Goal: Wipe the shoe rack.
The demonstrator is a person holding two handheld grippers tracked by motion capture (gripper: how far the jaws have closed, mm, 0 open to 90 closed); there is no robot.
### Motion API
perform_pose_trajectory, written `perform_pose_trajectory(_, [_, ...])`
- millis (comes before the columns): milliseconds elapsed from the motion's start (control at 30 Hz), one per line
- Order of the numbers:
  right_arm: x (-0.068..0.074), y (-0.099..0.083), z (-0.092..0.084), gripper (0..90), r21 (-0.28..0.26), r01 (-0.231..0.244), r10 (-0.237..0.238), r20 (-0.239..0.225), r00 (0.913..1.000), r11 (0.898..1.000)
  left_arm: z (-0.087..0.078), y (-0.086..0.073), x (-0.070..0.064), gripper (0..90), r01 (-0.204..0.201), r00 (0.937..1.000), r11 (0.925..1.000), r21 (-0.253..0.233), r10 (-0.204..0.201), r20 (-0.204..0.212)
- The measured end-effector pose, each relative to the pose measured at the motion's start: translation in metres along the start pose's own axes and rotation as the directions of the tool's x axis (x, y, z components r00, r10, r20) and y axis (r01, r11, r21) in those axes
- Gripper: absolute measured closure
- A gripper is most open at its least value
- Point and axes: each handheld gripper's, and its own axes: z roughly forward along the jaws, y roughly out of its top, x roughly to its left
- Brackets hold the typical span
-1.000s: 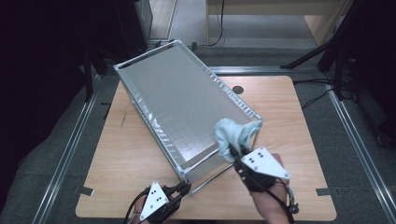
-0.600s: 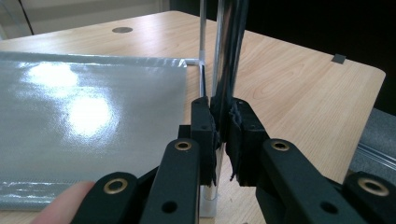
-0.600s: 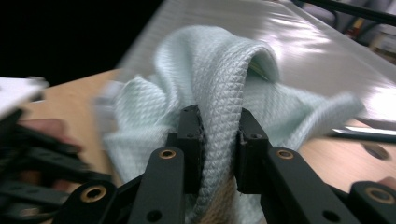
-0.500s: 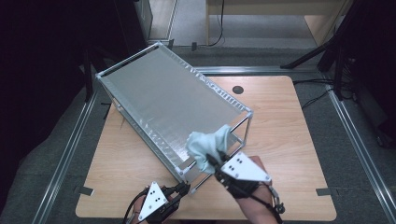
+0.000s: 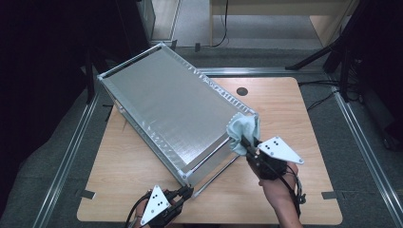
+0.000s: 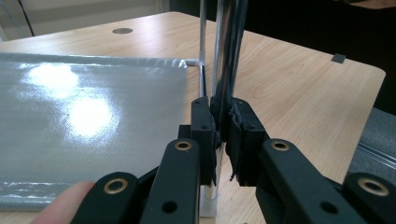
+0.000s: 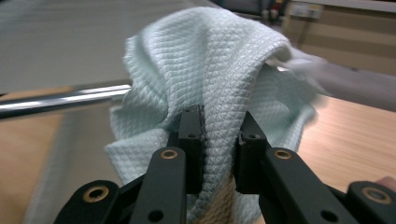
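The right gripper (image 5: 241, 140) is clamping a cloth (image 5: 241, 130) against the frame's (image 5: 171, 111) near-right corner. The left gripper (image 5: 187, 192) is pinching the frame's near post, jaws together on it.

Cloth (image 7: 205, 60): pale waffle-weave fabric, matt and soft. Rack frame (image 6: 224, 46): glossy chromed metal, with a shiny grey plastic-looking cover (image 5: 171, 107). Table (image 5: 294, 114): smooth light wood, matt.

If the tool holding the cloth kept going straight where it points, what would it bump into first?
Probably the metal frame. The right tool points up and left with the pale cloth bunched ahead of it, so the cloth would press on the frame's near rail first. Depth is hard to judge.
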Motion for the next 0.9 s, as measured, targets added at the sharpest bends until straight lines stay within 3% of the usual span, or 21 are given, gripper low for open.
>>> perform_pose_trajectory(133, [0.031,0.009,-0.009,76.6,-0.011,0.068,-0.068,-0.104,0.9923,0.998,-0.001,0.000,0.000,82.2,0.003,1.0000,1.0000,-0.001,-0.003,0.004])
perform_pose_trajectory(200, [0.051,0.014,-0.014,76.1,-0.026,0.108,-0.111,-0.151,0.9823,0.994,0.000,0.000,0.000,82.2,0.006,1.0000,1.0000,-0.001,-0.006,0.004])
perform_pose_trajectory(300, [0.074,0.018,-0.021,75.9,-0.046,0.126,-0.133,-0.235,0.9628,0.991,0.000,-0.001,0.000,82.1,0.007,1.0000,1.0000,-0.002,-0.007,0.002])
perform_pose_trajectory(400, [0.087,0.018,-0.024,75.6,-0.057,0.163,-0.172,-0.277,0.9453,0.985,-0.001,-0.001,0.000,82.1,0.004,1.0000,1.0000,-0.001,-0.004,-0.002])
perform_pose_trajectory(433, [0.089,0.018,-0.023,75.4,-0.055,0.181,-0.189,-0.266,0.9451,0.982,-0.001,-0.001,0.000,82.1,0.003,1.0000,1.0000,0.001,-0.003,-0.002])
perform_pose_trajectory(533, [0.083,0.017,-0.021,71.8,-0.054,0.168,-0.176,-0.260,0.9495,0.984,-0.002,-0.001,-0.001,82.1,0.001,1.0000,1.0000,0.001,-0.001,-0.006])
perform_pose_trajectory(700, [0.051,0.014,-0.013,74.9,-0.028,0.104,-0.107,-0.146,0.9835,0.994,-0.001,-0.001,-0.001,82.1,0.004,1.0000,1.0000,-0.002,-0.004,-0.003])
perform_pose_trajectory(767, [0.036,0.011,-0.008,74.9,-0.017,0.074,-0.076,-0.104,0.9916,0.997,-0.001,-0.002,0.000,82.2,0.004,1.0000,1.0000,-0.002,-0.004,-0.002])
perform_pose_trajectory(900, [0.013,0.004,0.001,73.6,0.012,0.040,-0.039,-0.013,0.9991,0.999,-0.002,-0.002,0.000,82.1,0.000,1.0000,1.0000,0.000,0.000,-0.005])
